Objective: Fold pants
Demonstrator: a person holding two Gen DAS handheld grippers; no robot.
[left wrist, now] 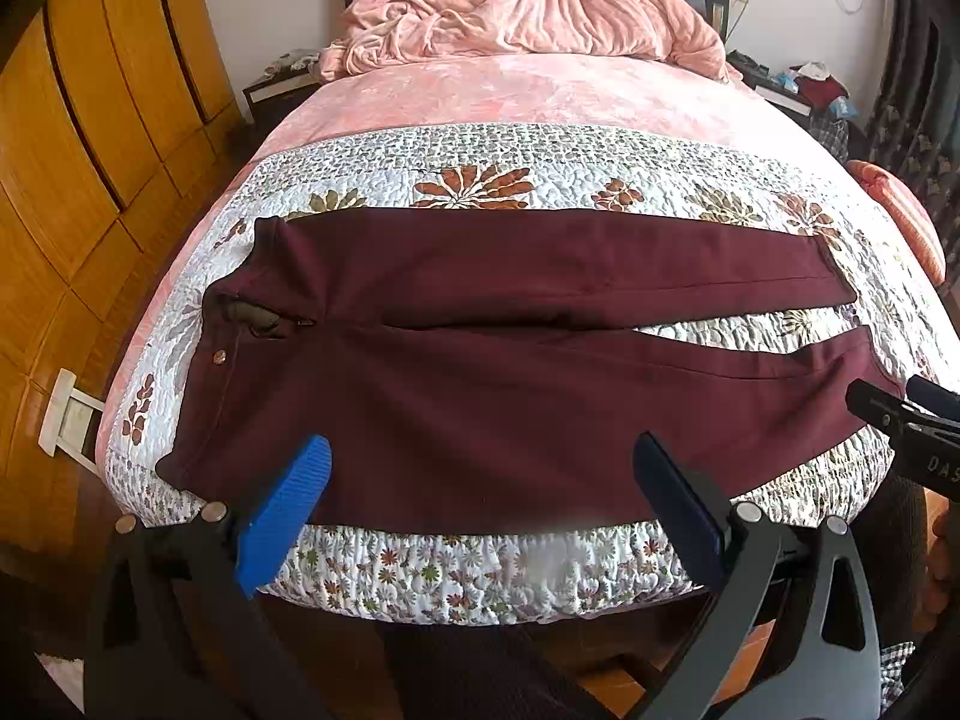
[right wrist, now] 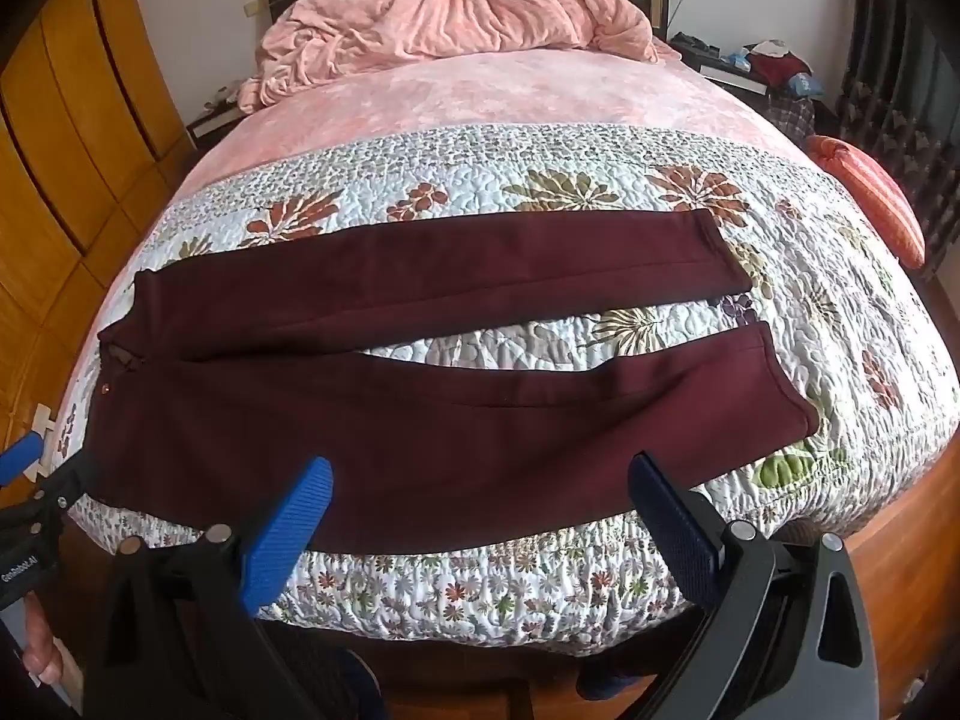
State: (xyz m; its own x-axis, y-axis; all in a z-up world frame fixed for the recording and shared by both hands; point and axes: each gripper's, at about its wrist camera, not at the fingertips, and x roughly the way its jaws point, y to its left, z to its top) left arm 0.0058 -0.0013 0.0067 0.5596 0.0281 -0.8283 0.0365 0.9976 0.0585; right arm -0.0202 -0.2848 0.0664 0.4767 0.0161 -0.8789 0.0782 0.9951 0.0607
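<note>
Maroon pants [left wrist: 480,372] lie flat across the foot of the bed on a floral quilt [left wrist: 540,174], waistband to the left, the two legs running right with a gap between them. They also show in the right wrist view [right wrist: 420,408]. My left gripper [left wrist: 480,462] is open and empty, hovering over the near leg at the front bed edge. My right gripper [right wrist: 480,480] is open and empty over the near leg, further right. Its tip shows in the left wrist view [left wrist: 900,408] by the near leg's hem.
A crumpled pink blanket [left wrist: 540,6] lies at the headboard on a pink sheet [left wrist: 510,96]. Wooden wardrobes [left wrist: 90,138] stand on the left. Cluttered nightstands [left wrist: 798,84] flank the bed. An orange cushion [right wrist: 870,204] lies at the right bed edge.
</note>
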